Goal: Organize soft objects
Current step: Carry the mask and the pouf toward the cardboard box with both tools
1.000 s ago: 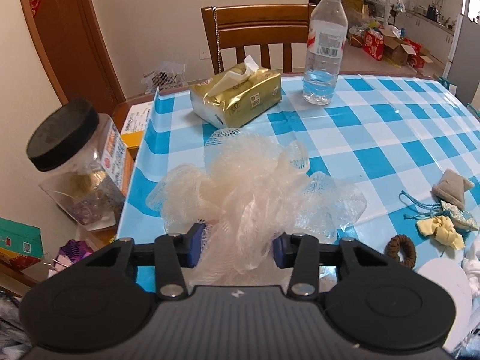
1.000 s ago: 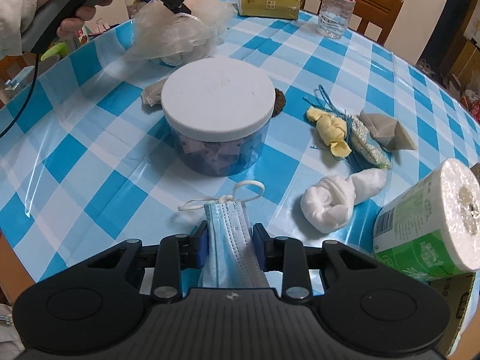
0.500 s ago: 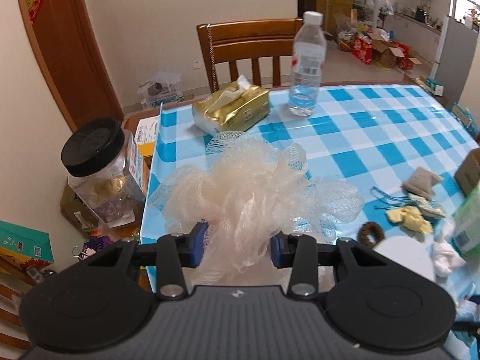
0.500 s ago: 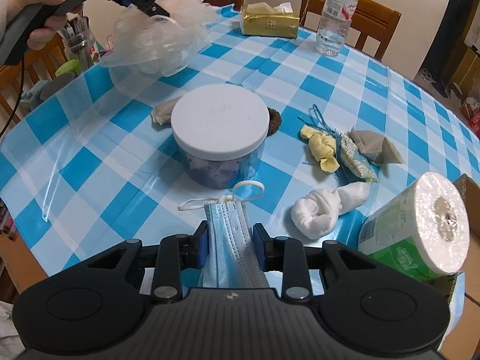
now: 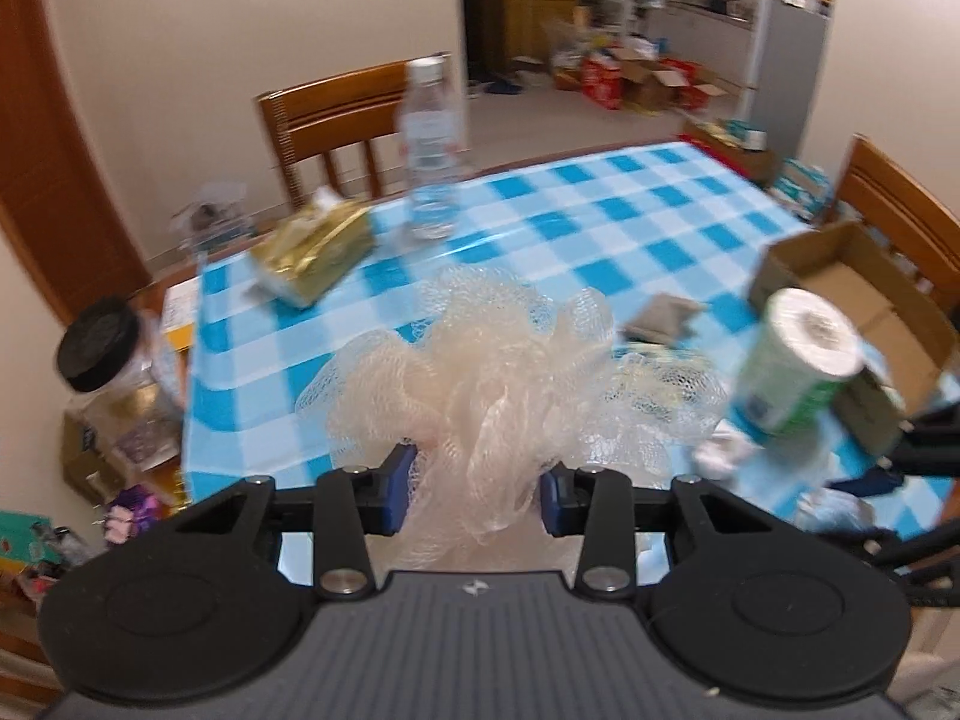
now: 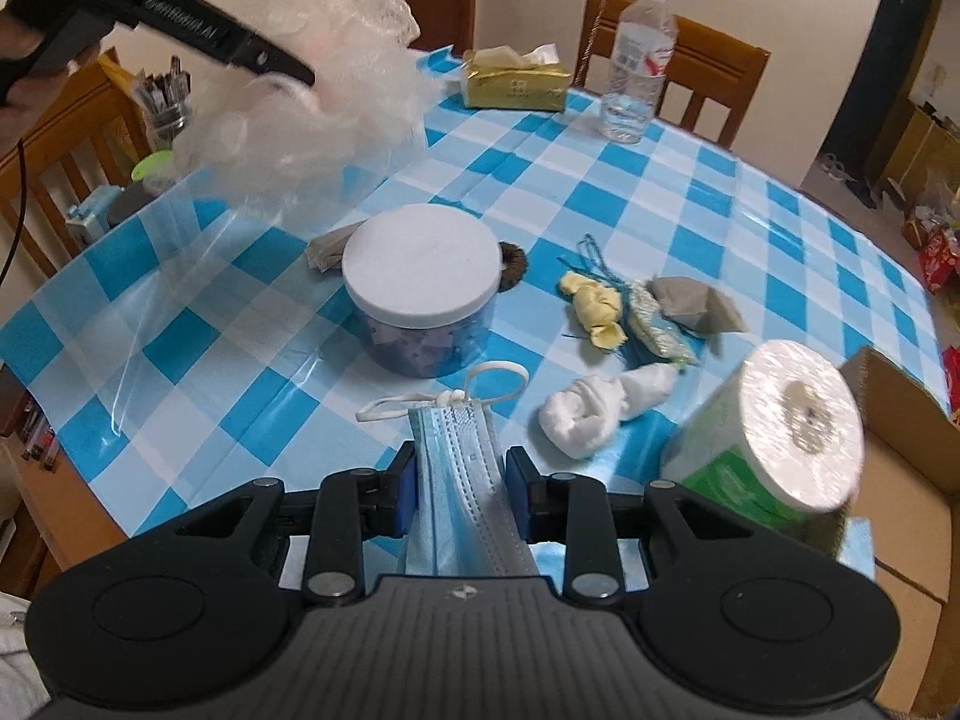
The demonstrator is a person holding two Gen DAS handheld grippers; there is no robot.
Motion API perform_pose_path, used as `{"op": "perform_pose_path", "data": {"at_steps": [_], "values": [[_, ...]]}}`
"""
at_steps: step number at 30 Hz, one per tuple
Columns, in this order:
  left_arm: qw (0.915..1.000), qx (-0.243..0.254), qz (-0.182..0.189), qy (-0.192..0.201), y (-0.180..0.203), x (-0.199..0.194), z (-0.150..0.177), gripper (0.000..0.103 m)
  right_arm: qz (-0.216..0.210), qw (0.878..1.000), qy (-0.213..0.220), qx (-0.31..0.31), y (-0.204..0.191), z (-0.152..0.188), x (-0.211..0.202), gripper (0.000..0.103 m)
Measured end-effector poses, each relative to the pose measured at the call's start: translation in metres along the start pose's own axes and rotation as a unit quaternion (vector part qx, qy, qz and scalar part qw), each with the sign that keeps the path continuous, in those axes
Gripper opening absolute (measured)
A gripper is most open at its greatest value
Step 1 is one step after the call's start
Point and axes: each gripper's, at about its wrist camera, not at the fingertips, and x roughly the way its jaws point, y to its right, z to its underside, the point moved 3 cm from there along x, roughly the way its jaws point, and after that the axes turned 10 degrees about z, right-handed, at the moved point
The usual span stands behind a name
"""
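A folded blue face mask (image 6: 462, 480) is clamped between the nearly closed pads of the right gripper (image 6: 461, 489), above the near edge of the checked table (image 6: 690, 180). A cream mesh bath sponge (image 5: 498, 372) is pinched by the left gripper (image 5: 477, 495), off the table, at far left in the right view. Only the right view shows the white-lidded jar (image 6: 423, 294) and rolled sock (image 6: 600, 408); the open cardboard box (image 5: 864, 294) is seen clearly only from the left.
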Motion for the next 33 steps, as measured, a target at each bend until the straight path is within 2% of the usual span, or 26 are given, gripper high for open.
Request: {"op": "perform_pose_path", "data": {"at_steps": [9,20,26,33], "values": [[0.9987,0.035,0.030,0.020,0.086,-0.010,-0.021,0.039,0.009,1.000,0.025,0.012,0.048,0.028,-0.033,0.035],[0.9960,0.055,0.062,0.034,0.192,0.021,-0.066,0.039,0.065,0.997,0.035,0.031,0.168,0.081,-0.060,0.035],[0.9947,0.064,0.069,0.041,0.241,0.044,-0.089,0.039,0.077,0.996,0.037,0.028,0.224,0.100,-0.056,0.035],[0.9946,0.070,0.067,0.037,0.283,0.073,-0.110,0.039,0.065,0.997,0.030,0.015,0.265,0.115,-0.036,0.036]]}}
